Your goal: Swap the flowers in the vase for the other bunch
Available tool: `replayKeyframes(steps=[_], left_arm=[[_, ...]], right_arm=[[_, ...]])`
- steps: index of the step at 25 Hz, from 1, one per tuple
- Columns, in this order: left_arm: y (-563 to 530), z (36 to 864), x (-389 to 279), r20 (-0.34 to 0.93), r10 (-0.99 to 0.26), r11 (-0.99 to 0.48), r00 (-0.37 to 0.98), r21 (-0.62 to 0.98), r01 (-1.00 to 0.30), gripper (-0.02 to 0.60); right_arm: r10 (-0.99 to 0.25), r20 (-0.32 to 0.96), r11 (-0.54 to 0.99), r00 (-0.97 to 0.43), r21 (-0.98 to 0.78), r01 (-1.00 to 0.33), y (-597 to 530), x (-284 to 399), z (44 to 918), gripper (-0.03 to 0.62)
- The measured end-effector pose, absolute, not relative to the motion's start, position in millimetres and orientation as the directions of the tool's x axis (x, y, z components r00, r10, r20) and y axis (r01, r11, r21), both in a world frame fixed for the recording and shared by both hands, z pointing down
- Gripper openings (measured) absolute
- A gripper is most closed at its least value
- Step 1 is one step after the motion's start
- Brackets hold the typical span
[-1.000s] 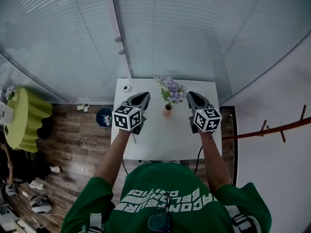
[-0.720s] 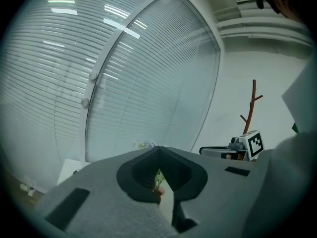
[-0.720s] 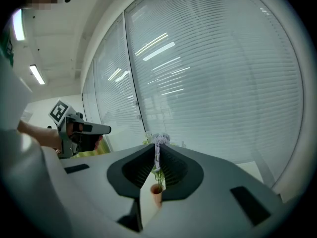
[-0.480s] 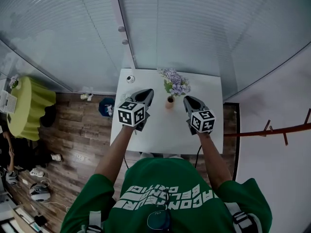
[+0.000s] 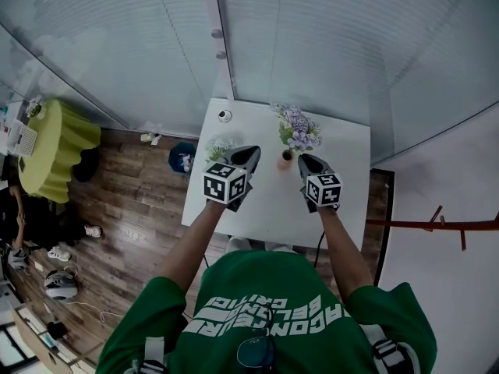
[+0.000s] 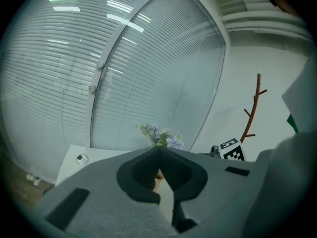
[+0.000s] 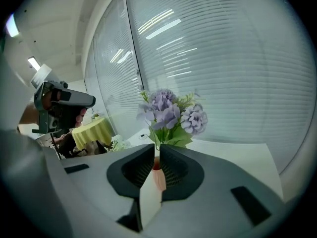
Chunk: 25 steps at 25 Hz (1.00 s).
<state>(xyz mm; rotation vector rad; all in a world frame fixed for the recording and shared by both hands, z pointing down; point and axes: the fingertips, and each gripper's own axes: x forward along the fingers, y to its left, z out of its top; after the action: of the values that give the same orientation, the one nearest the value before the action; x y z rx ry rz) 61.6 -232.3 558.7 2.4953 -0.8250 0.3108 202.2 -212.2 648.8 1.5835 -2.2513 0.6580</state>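
Observation:
A small pinkish vase (image 5: 286, 160) stands on the white table (image 5: 343, 146) with a bunch of purple flowers (image 5: 297, 128) in it. A second bunch, white and green (image 5: 219, 146), lies near the table's left edge. My left gripper (image 5: 253, 151) hovers left of the vase, jaws shut and empty. My right gripper (image 5: 302, 159) hangs just right of the vase, also shut on nothing. In the right gripper view the purple flowers (image 7: 171, 112) rise above the jaws and the vase (image 7: 158, 178) shows behind the right gripper (image 7: 157, 146). The left gripper (image 6: 159, 148) faces the flowers (image 6: 161, 135).
A small round object (image 5: 224, 116) sits at the table's far left corner. Glass walls with blinds (image 5: 312, 37) close off the far side. A yellow-covered round table (image 5: 58, 142) stands on the wooden floor at the left. A reddish branch-shaped rack (image 5: 444, 223) is on the right.
Both grippers have sunk towards the table and drawn closer to the vase, the right one more. The white bunch has come into sight beside the left gripper.

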Motion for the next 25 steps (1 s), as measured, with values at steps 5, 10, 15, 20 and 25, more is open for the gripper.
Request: replayKeyframes(steps=[5,10,15,20,25], left_arm=[[-228.4,566.4,55.6,0.369,-0.509,-0.677,0.778,0.387,-0.626,0.008],[-218.7,574.0,48.4,0.383,-0.52,-0.655,0.764,0.396,-0.644,0.008],[-213.8,580.8,38.0,0.396,-0.538,-0.625,0.745,0.406,-0.667,0.008],[-207.0,593.4,27.1,0.408,-0.554,-0.594,0.725,0.417,-0.688,0.008],[-198.3,602.6,18.0,0.423,-0.559,-0.577,0.713,0.419,-0.701,0.009]], right_arm=[[-0.773,0.527,0.281,-0.354,-0.217,-0.935,-219.2,198.1,671.1,0.061],[-0.746,0.554,0.282,-0.371,-0.242,-0.928,-228.9,192.5,692.3,0.145],[-0.716,0.587,0.287,-0.378,-0.247,-0.926,-243.1,190.7,712.1,0.158],[-0.689,0.61,0.31,-0.392,-0.241,-0.92,-255.8,188.0,727.4,0.158],[-0.692,0.613,0.303,-0.381,-0.232,-0.924,-264.9,184.6,730.7,0.158]])
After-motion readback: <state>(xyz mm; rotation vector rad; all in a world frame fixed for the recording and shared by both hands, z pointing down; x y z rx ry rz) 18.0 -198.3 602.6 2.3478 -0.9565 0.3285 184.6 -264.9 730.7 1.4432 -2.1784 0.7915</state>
